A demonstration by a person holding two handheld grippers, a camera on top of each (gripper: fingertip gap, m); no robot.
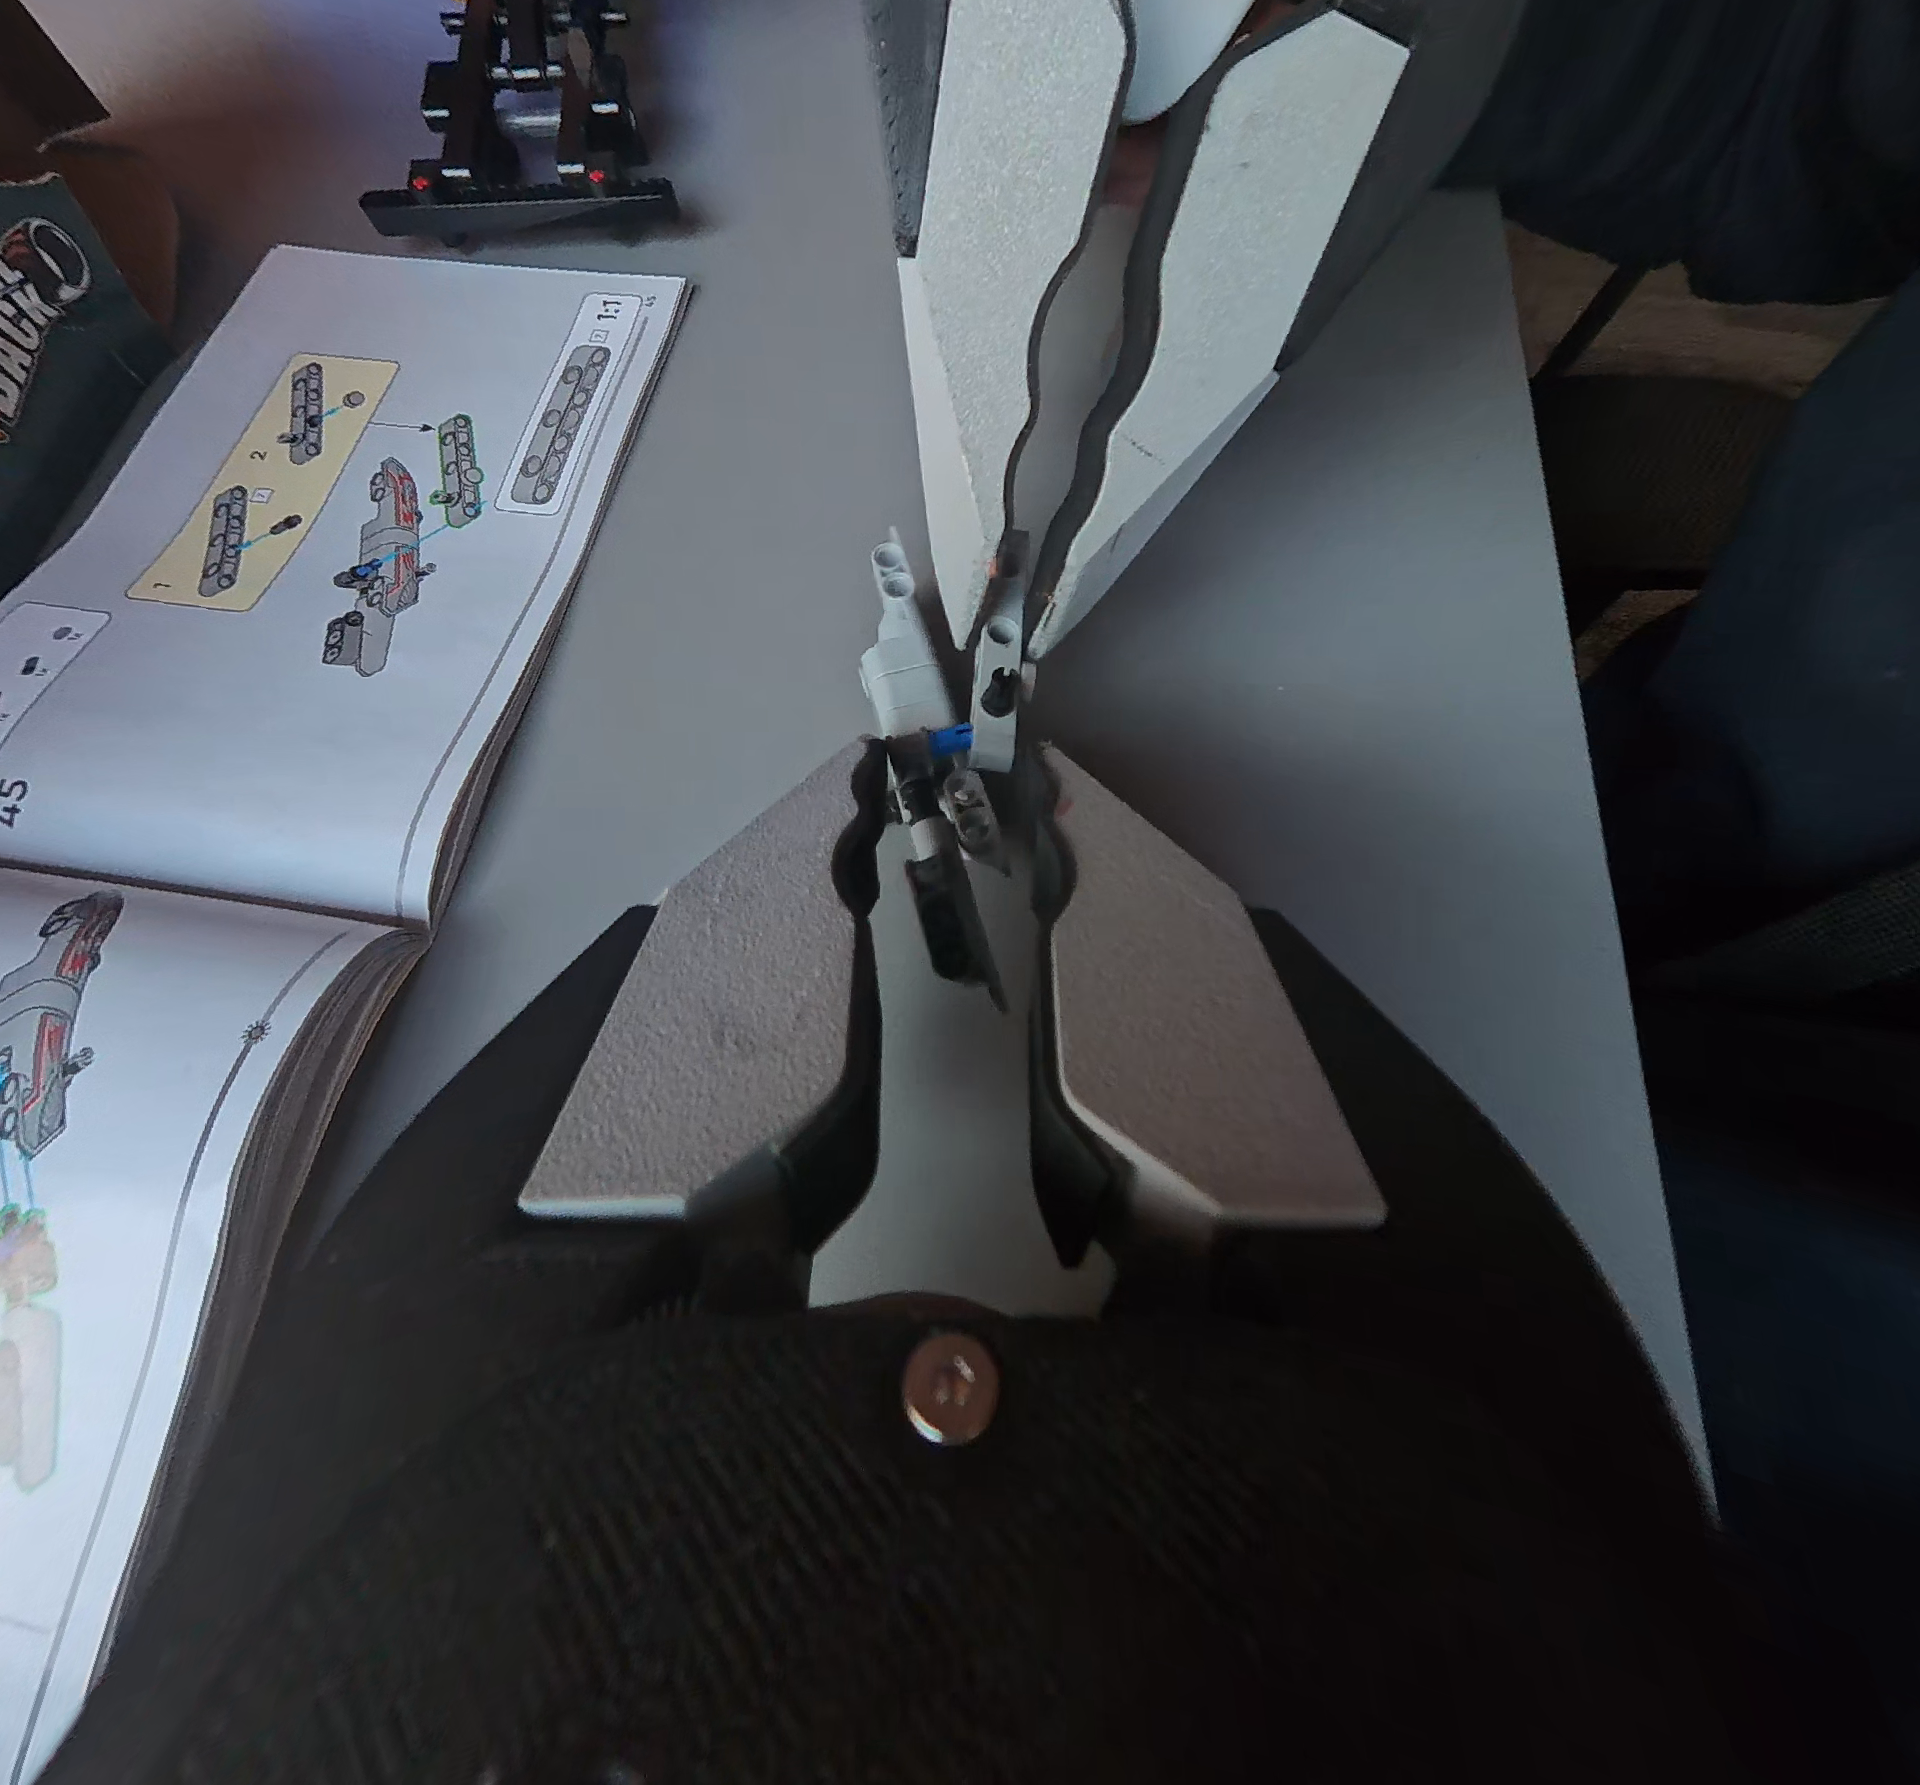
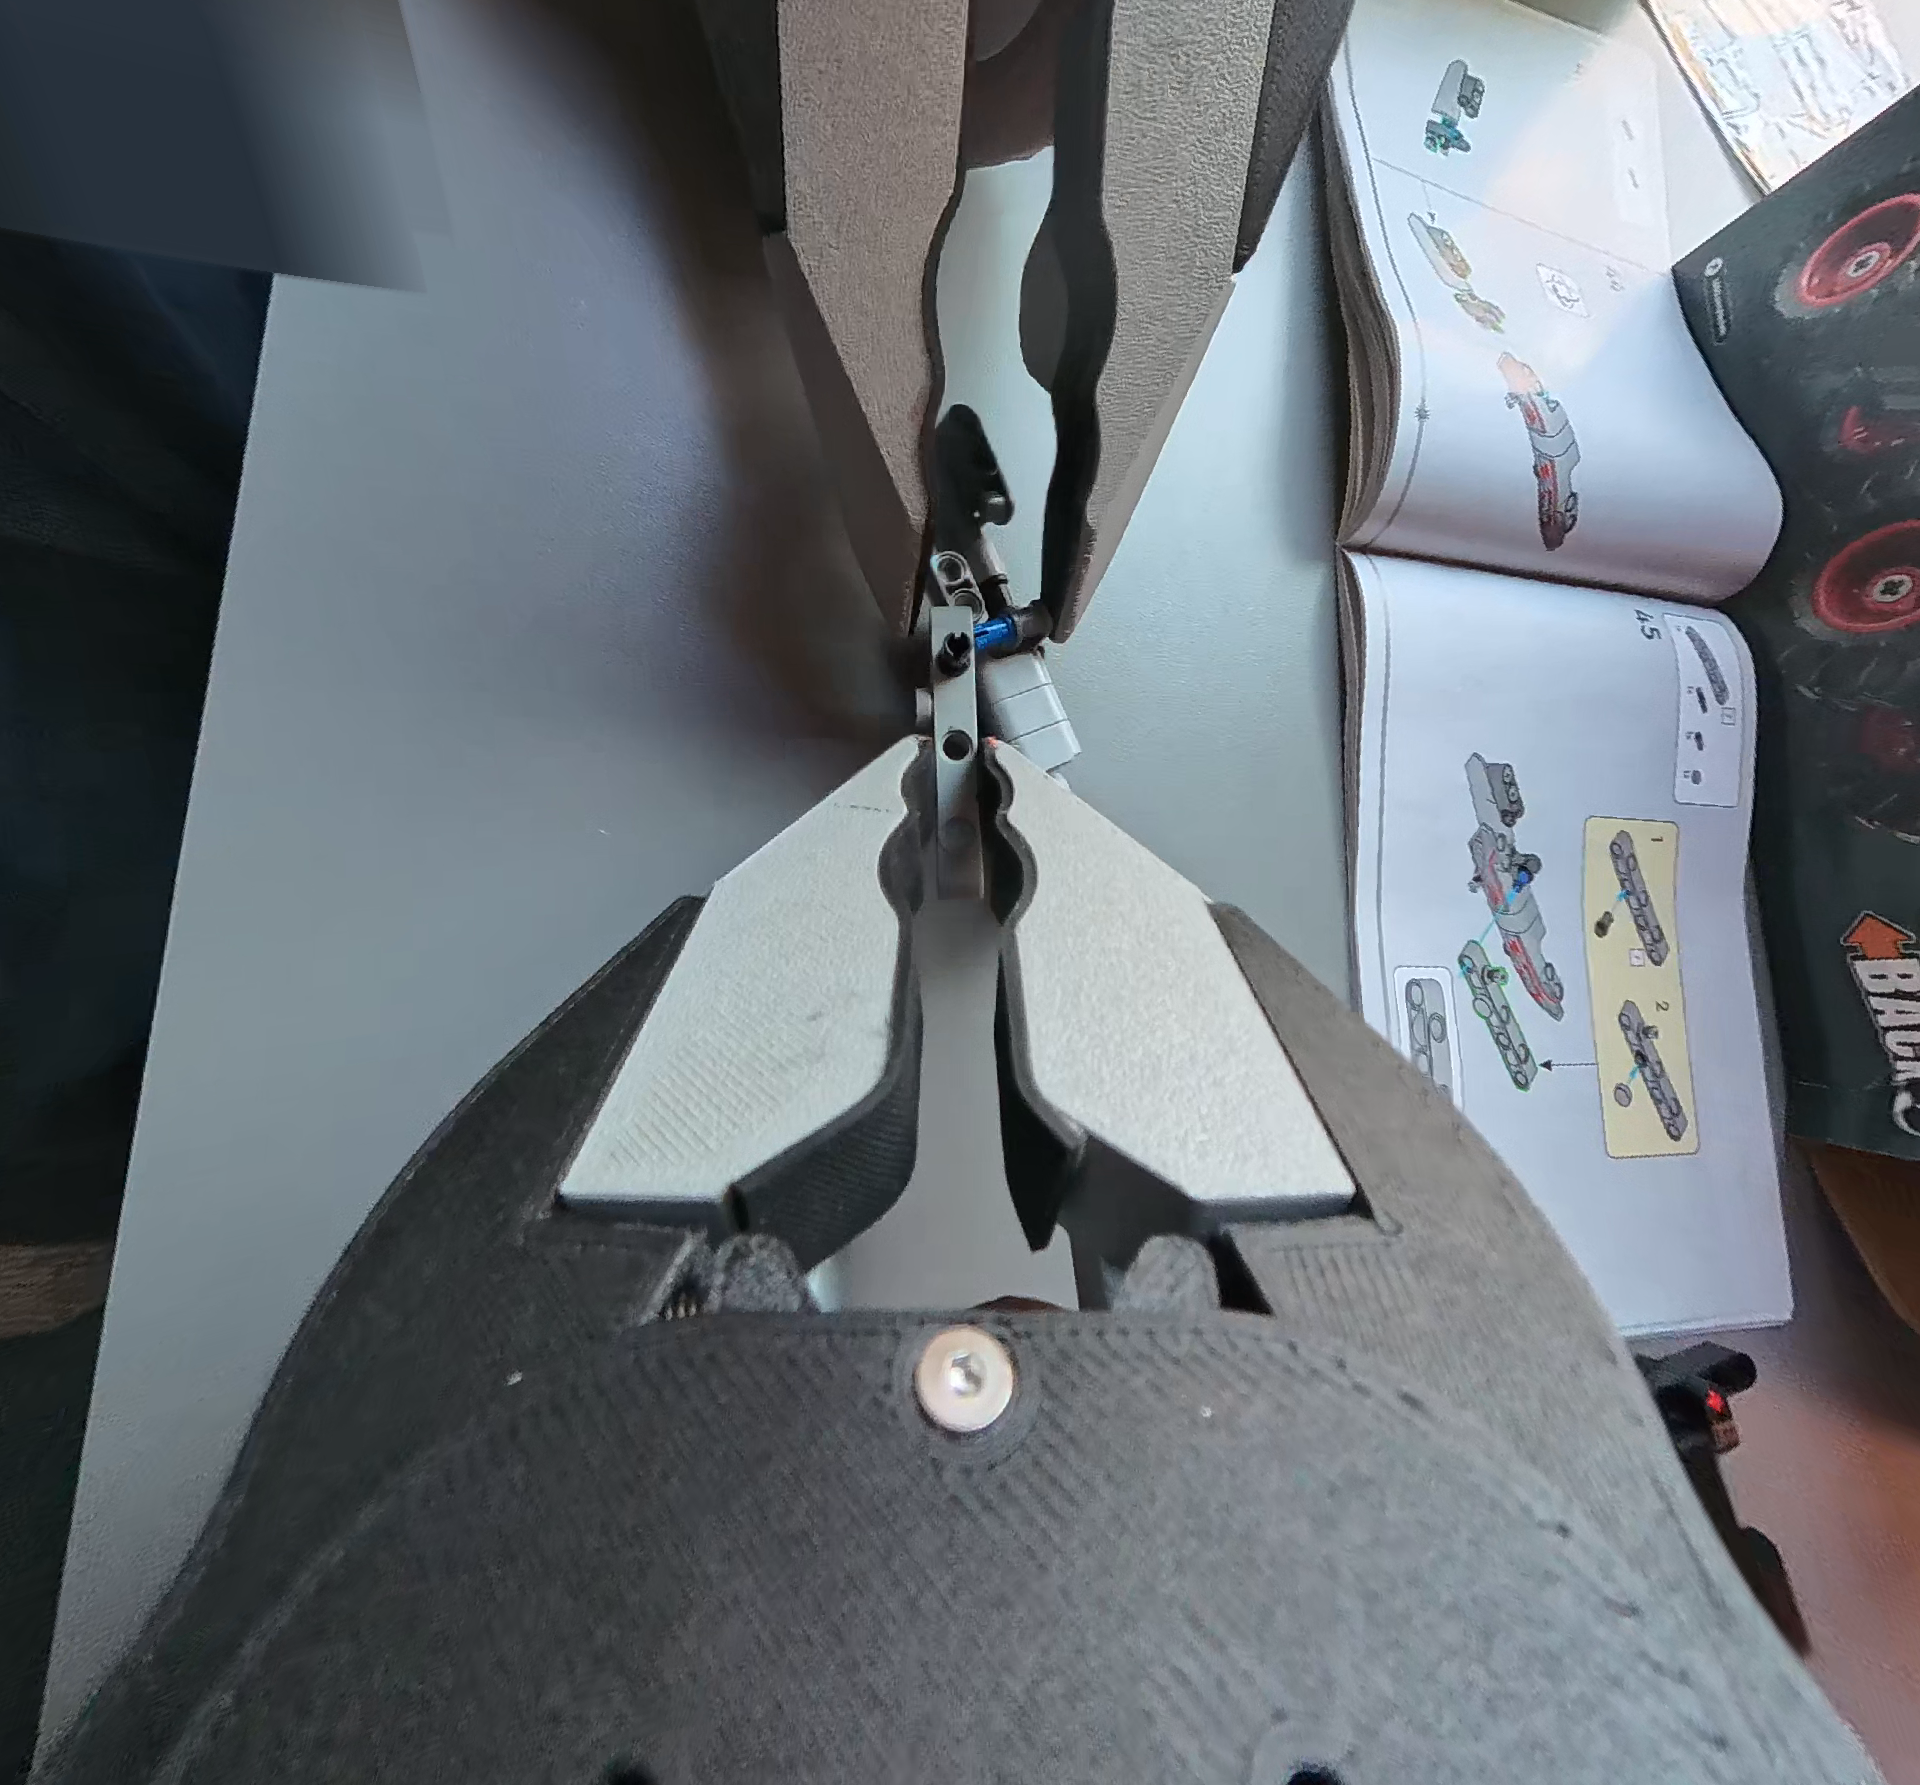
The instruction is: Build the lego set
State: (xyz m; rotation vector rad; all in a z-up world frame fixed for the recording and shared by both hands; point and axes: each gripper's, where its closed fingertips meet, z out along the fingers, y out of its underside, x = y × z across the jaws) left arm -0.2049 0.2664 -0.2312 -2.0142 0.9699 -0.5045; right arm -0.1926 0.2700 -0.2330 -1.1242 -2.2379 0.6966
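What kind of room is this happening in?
Probably an office or hobby desk: a plain grey tabletop, an open paper instruction booklet, a half-built black brick model and a dark office-style chair.

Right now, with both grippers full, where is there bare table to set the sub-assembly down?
Bare grey table lies between the meeting grippers and the table's edge, and a narrower strip runs between the open instruction booklet and the left gripper. Crowded: the booklet side, with the black lego model beyond it.
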